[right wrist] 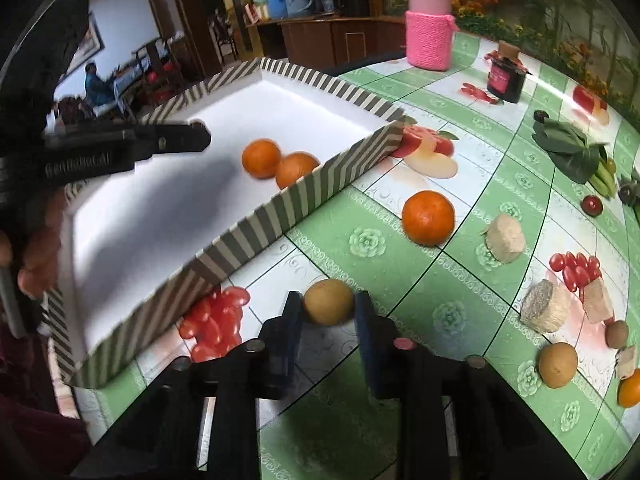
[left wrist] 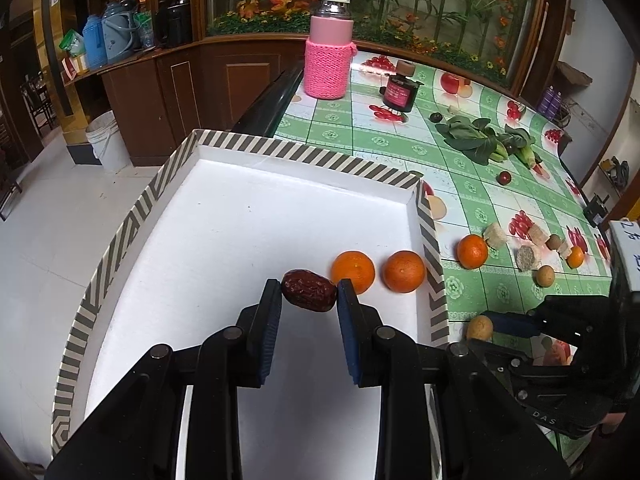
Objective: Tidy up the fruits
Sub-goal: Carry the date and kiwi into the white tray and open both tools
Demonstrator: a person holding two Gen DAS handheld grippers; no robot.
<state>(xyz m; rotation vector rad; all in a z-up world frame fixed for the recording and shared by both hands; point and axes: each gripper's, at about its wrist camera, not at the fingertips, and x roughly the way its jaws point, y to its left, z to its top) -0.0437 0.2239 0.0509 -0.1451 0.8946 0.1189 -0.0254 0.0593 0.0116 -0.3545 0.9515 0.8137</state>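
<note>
My left gripper [left wrist: 308,294] is shut on a dark red jujube [left wrist: 308,291], held just over the floor of the white tray [left wrist: 224,216] with the striped rim. Two oranges [left wrist: 353,271] [left wrist: 404,271] lie in the tray near its right wall. My right gripper [right wrist: 328,304] is shut on a small tan longan [right wrist: 328,301] over the tablecloth, just outside the tray's right wall [right wrist: 280,208]. It also shows at the right of the left wrist view [left wrist: 480,327]. A third orange [right wrist: 428,217] lies on the table.
Loose on the green tablecloth: another longan [right wrist: 557,365], a small orange [right wrist: 630,392], pale cake pieces [right wrist: 505,239], a red cherry tomato [right wrist: 592,204], leafy greens [right wrist: 576,152]. A pink-sleeved jar [left wrist: 328,50] and a dark candle jar [left wrist: 399,92] stand at the back.
</note>
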